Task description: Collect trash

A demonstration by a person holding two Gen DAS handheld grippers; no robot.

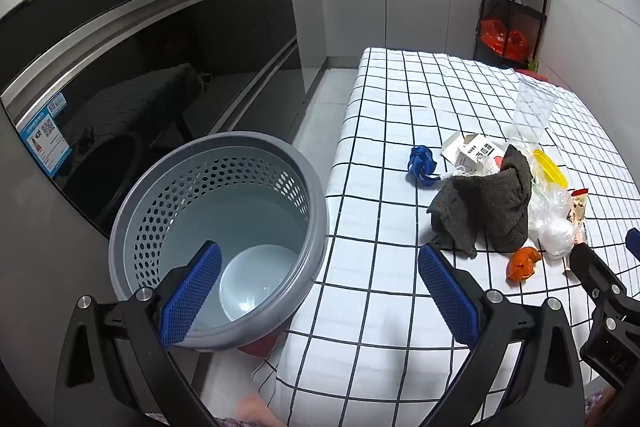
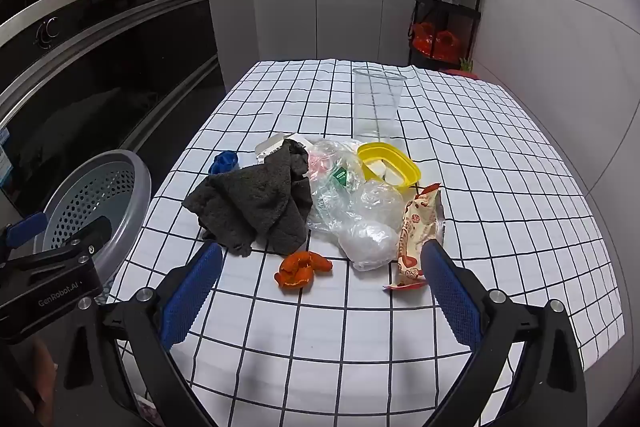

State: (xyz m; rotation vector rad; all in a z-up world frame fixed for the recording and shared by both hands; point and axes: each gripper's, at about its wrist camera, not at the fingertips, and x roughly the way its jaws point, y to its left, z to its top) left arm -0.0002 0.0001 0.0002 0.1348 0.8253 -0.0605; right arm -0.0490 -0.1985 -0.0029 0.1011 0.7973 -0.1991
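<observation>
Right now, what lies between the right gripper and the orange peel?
Only bare checked tablecloth, seen in the right wrist view. The right gripper stands open just short of the orange peel, with nothing in its way.

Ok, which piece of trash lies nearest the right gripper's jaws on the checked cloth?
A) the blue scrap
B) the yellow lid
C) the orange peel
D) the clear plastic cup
C: the orange peel lies just ahead of the open right gripper, closer than the cup, blue scrap or yellow lid.
</observation>
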